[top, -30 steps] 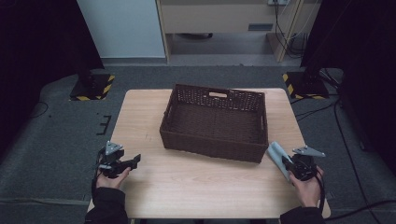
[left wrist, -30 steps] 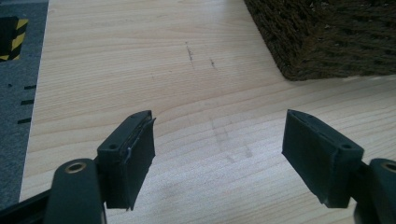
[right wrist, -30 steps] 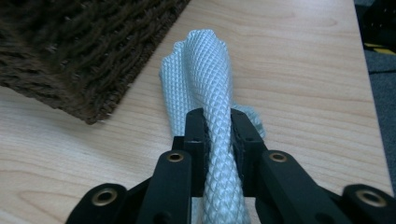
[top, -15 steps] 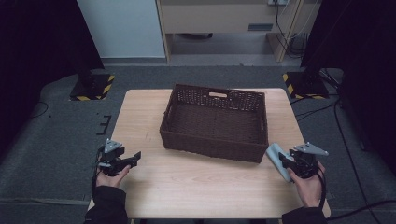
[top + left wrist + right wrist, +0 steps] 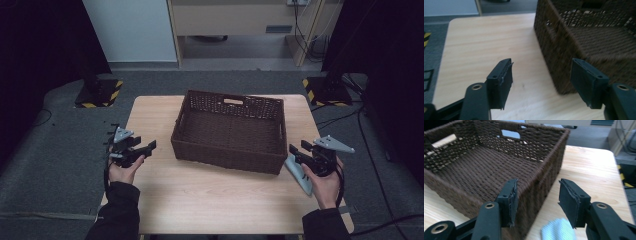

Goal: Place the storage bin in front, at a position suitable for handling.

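In the high view we see a dark brown wicker basket (image 5: 230, 131) at the centre of the frame on a light wooden table (image 5: 210, 200), with the left gripper (image 5: 145, 148) at the middle left, pointing toward the basket's left wall, and the right gripper (image 5: 296, 150) at the middle right, just beside the basket's lower right corner. Under the right gripper a pale blue-grey cloth (image 5: 299, 172) lies flat on the table, near the basket's corner. In the left gripper view we find the jaws spread apart with nothing between them; they have just been closing a little, and the basket (image 5: 594, 32) fills the upper right, its near corner standing behind the right jaw. In the right gripper view the jaws stand apart and grip nothing, the basket (image 5: 486, 162) spreads over the upper left, and the cloth (image 5: 557, 230) lies at the bottom centre, below and between the jaws.
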Demonstrator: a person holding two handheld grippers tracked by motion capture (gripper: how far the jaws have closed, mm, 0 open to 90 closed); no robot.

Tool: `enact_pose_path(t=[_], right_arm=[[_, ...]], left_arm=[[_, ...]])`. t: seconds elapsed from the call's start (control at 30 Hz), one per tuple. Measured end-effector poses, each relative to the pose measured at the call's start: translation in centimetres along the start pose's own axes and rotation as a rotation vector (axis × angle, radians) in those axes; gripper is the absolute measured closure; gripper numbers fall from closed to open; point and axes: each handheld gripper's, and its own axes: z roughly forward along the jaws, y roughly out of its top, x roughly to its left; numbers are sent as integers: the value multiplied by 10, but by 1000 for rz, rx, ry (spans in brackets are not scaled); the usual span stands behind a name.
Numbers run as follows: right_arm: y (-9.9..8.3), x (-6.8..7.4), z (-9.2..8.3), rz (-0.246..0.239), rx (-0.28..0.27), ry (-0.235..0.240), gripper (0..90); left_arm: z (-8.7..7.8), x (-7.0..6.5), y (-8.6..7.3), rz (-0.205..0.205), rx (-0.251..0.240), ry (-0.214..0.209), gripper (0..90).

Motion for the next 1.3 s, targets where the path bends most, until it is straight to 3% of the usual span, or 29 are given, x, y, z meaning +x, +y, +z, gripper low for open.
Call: enact_pose_path(t=[0.27,0.3,0.43,0.57,0.6,0.7,0.83,1.0,1.13,1.3], right_arm=[[8,8,17,14,-8,32,489],[8,9,22,9,-2,39,493],[8,10,29,7,15,43,501],[6,8,32,3,28,33,524],[5,5,34,4,39,32,549],[2,4,36,-8,49,26,578],[1,5,39,-12,50,35,618],[-2,10,43,-28,65,34,629],[-3,10,42,-10,74,51,632],[-5,18,35,-37,91,72,626]], left_arm=[[27,-20,24,33,-27,-11,414],[37,-27,27,42,-23,-18,428],[57,-37,29,56,6,-34,454],[68,-41,27,62,43,-46,549],[74,-44,25,87,80,-24,585],[81,-47,21,115,136,-11,634],[79,-47,18,75,128,-44,711],[74,-50,16,71,141,-42,720],[66,-50,10,64,137,-45,718],[51,-51,2,72,144,-28,716]])
